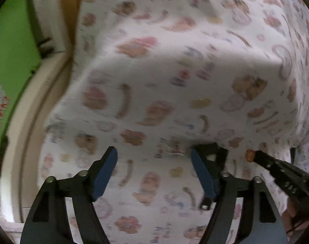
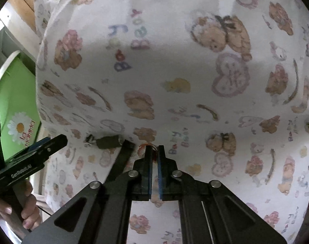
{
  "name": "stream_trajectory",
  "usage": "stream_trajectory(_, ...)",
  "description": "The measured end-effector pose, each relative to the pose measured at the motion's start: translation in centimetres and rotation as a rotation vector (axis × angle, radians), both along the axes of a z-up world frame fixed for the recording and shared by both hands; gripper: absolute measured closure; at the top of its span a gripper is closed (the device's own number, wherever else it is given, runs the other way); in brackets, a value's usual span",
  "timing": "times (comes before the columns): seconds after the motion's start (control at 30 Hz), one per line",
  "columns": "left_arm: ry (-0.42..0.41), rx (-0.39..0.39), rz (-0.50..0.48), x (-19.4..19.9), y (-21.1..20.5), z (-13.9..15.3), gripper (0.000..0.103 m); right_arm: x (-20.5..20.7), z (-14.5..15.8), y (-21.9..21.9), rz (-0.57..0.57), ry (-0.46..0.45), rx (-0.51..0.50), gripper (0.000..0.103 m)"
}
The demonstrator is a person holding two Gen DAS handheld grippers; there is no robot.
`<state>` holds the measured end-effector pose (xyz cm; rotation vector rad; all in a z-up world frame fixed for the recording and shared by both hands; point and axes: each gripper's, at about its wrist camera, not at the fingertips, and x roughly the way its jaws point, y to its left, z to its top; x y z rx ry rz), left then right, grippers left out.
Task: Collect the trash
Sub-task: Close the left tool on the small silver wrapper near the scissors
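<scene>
While my right gripper [image 2: 154, 149] is clenched on a small orange-brown scrap [image 2: 142, 149] at its tips, the scrap sits low against the teddy-bear printed sheet [image 2: 174, 71], just left of the closed pads. From the left wrist, I see that same scrap [image 1: 250, 155] pinched at the right gripper's tip [image 1: 256, 156], off to the right of my left gripper [image 1: 154, 158], whose blue pads [image 1: 105, 172] stand apart with only sheet between them. A dark olive piece [image 2: 109, 141] lies left of the scrap, visible only from the right wrist, beside a black strap [image 2: 122, 160]. A green bin [image 2: 16, 93] stands far left. A hand [image 2: 28, 209] holds the left gripper.
</scene>
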<state>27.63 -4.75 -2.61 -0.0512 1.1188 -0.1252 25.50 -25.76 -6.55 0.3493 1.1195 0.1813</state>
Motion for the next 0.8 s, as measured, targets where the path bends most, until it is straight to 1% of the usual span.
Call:
stream_trajectory(0.07, 0.013, -0.011, -0.024, 0.3, -0.9, -0.3, 0.039, -0.1, -0.3, 0.1, 0.008, 0.007, -0.016, 0.098)
stream_trajectory(0.13, 0.029, -0.01, -0.044, 0.4, -1.9, -0.7, 0.054, -0.1, -0.6, 0.6, 0.02, 0.01, -0.025, 0.098)
stream_trajectory(0.23, 0.049, -0.013, -0.04, 0.7, -2.5, -1.4, 0.062, -0.2, -0.5, 1.0, 0.03, -0.002, -0.041, 0.098)
stream_trajectory(0.33, 0.047, -0.003, -0.018, 1.3, -2.6, -1.7, 0.07, -0.4, -0.3, 1.2, 0.041, -0.019, -0.06, 0.098)
stream_trajectory(0.43, 0.075, -0.019, -0.021, 2.0, -2.7, -2.2, 0.071, -0.5, -0.3, 1.2, 0.04, -0.024, -0.083, 0.098)
stream_trajectory(0.47, 0.086, -0.007, -0.019, 2.1, -2.8, -2.4, 0.072, -0.5, -0.4, 1.2, 0.041, -0.022, -0.081, 0.098)
stream_trajectory(0.5, 0.09, 0.001, -0.021, 2.2, -3.0, -2.6, 0.076, -0.5, -0.4, 1.2, 0.042, -0.021, -0.079, 0.098)
stream_trajectory(0.57, 0.096, -0.01, -0.04, 2.3, -3.3, -2.8, 0.081, -0.7, -0.6, 1.4, 0.046, -0.023, -0.085, 0.098)
stream_trajectory(0.6, 0.1, -0.018, -0.047, 2.4, -3.4, -2.9, 0.087, -0.8, -0.5, 1.4, 0.049, -0.026, -0.088, 0.098)
stream_trajectory(0.63, 0.1, -0.022, -0.05, 2.4, -3.5, -2.9, 0.096, -0.8, -0.5, 1.1, 0.05, -0.027, -0.088, 0.098)
stream_trajectory(0.67, 0.095, -0.018, -0.048, 2.4, -3.5, -2.9, 0.099, -0.8, -0.4, 1.0, 0.05, -0.029, -0.088, 0.098)
stream_trajectory(0.77, 0.072, 0.005, -0.059, 1.7, -4.1, -2.3, 0.1, -1.0, -0.1, 0.5, 0.047, -0.032, -0.089, 0.098)
stream_trajectory(0.8, 0.061, 0.013, -0.07, 1.2, -4.2, -1.9, 0.102, -1.0, 0.1, 0.3, 0.046, -0.034, -0.092, 0.098)
